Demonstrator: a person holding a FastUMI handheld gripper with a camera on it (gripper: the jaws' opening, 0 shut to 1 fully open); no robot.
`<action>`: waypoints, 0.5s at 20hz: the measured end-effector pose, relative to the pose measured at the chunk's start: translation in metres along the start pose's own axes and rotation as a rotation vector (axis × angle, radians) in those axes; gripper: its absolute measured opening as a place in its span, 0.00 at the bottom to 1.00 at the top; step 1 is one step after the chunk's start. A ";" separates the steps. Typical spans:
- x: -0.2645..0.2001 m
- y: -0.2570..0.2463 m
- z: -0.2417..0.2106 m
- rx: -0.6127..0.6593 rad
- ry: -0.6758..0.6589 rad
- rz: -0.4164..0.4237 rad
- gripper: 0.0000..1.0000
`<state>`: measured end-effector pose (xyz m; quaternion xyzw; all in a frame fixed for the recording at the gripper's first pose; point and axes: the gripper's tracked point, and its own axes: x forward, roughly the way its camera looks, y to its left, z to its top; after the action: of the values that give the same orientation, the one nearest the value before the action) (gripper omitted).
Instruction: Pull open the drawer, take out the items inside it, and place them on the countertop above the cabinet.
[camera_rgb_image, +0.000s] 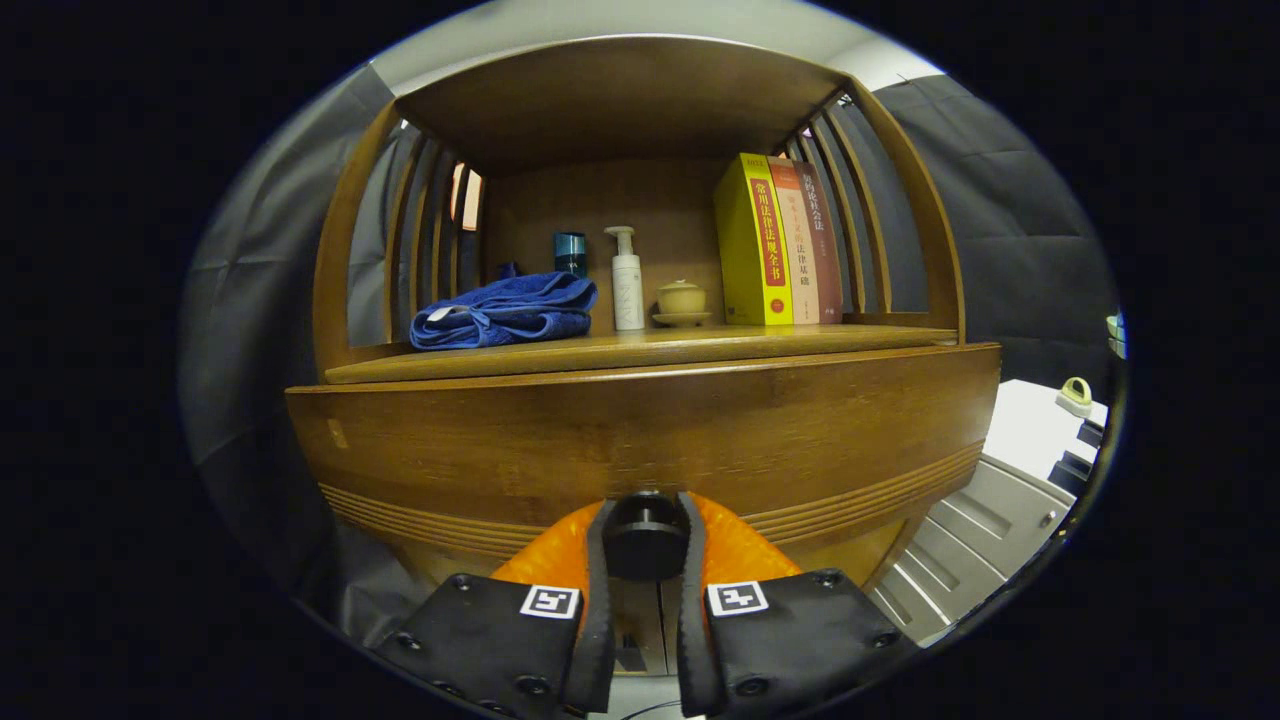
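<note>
Nearest, we find the gripper (645, 545) closed on the drawer's dark round knob (645, 537) — both fingers pressing its sides — on the wooden drawer front (640, 430), which looks closed, its contents unseen. We judge the risk to be the fingers slipping off the small knob if the pull goes off-axis. Beyond, the countertop (640, 350) has open room at its near edge — blue towel (505, 312) far left, books (775, 240) far right.

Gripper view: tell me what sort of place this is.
Likely a mock home corner in a booth: a wooden cabinet whose shelf holds a folded towel, a pump bottle and books. The gripper fingers close on the drawer knob.
</note>
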<state>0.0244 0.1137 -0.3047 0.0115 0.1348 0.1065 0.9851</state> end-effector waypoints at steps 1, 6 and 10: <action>-0.008 0.000 0.000 0.000 0.001 -0.001 0.33; -0.046 -0.001 0.000 0.002 0.012 -0.002 0.33; -0.069 -0.001 0.000 0.000 0.017 -0.001 0.33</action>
<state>-0.0402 0.0986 -0.2864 0.0103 0.1429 0.1059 0.9840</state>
